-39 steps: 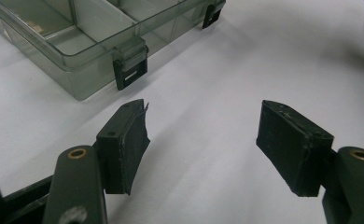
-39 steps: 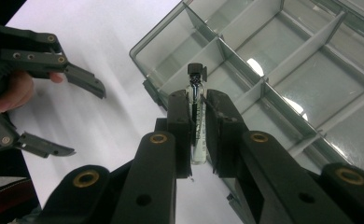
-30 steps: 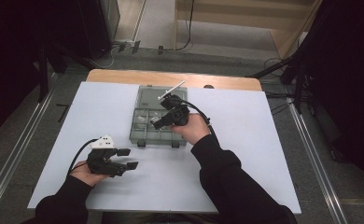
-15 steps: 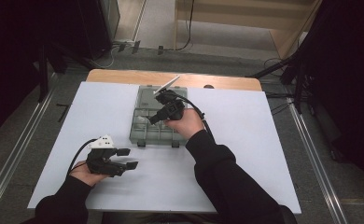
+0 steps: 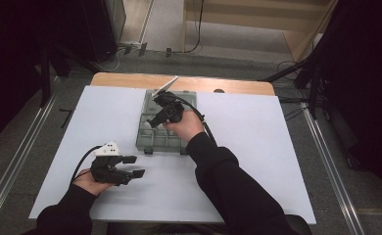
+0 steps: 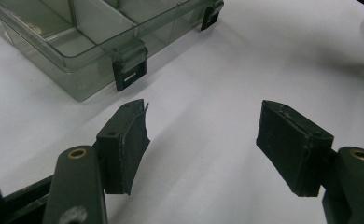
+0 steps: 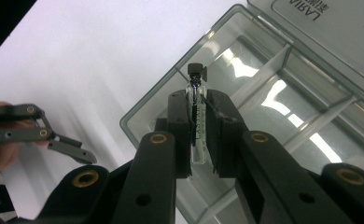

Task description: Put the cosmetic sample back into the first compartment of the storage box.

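A clear grey compartment box (image 5: 152, 139) lies open at the table's middle, its lid (image 7: 339, 28) tipped back at the far side. My right gripper (image 5: 153, 121) hovers over the box's left part, shut on a small glass vial with a black cap (image 7: 196, 100); the vial stands up between the pads above a corner compartment (image 7: 171, 100). My left gripper (image 5: 132, 166) rests low at the front left of the table, open, with bare white surface between its pads (image 6: 124, 144). The box's near wall and a black latch (image 6: 129, 74) lie just beyond it.
White sheet (image 5: 257, 161) covers the table, with a wooden strip (image 5: 218, 84) along its far edge. The right forearm in a dark sleeve (image 5: 228, 181) crosses the front middle. Metal rails (image 5: 326, 161) run along both table sides. Floor cables lie beyond.
The right gripper with the vial has moved toward the far left over the box. The left gripper has stayed where it was.
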Motion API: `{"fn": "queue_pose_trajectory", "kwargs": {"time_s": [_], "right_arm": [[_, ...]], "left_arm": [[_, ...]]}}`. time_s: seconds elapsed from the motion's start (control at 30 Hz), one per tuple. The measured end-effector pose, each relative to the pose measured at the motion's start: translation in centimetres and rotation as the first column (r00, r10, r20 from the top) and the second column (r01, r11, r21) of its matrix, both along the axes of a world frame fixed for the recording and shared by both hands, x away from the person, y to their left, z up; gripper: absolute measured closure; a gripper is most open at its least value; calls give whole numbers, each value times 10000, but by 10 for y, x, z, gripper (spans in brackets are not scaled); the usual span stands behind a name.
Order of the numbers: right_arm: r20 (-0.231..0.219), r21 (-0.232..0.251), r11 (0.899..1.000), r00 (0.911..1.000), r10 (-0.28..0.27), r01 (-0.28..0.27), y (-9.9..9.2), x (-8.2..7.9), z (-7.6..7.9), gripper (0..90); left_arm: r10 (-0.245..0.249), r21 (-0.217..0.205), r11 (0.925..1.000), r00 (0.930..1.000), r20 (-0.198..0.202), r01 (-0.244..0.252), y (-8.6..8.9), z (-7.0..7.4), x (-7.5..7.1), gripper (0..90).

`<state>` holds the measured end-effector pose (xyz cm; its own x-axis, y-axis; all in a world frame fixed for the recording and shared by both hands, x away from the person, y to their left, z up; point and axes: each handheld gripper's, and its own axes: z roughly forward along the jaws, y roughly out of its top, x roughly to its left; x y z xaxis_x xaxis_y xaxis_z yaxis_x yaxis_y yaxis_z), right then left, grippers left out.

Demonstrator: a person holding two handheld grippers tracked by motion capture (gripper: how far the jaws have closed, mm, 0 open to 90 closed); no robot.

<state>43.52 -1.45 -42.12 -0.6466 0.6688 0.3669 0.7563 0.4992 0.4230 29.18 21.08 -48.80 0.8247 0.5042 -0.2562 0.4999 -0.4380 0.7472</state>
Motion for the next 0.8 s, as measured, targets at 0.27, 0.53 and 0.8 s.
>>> {"fn": "queue_pose_trajectory", "kwargs": {"time_s": [0.27,0.53,0.8], "right_arm": [[-57,-34,9997,9997,-239,238,9,6,-5,817],[-217,-385,9980,9985,-506,497,22,16,-9,817],[-433,-451,9955,9954,-859,839,31,23,-18,816]], "left_arm": [[-29,13,10000,10000,41,29,-1,0,-1,327],[-26,-21,10000,10000,49,26,0,0,0,327],[-118,-57,9999,9999,39,119,-1,1,-1,327]]}}
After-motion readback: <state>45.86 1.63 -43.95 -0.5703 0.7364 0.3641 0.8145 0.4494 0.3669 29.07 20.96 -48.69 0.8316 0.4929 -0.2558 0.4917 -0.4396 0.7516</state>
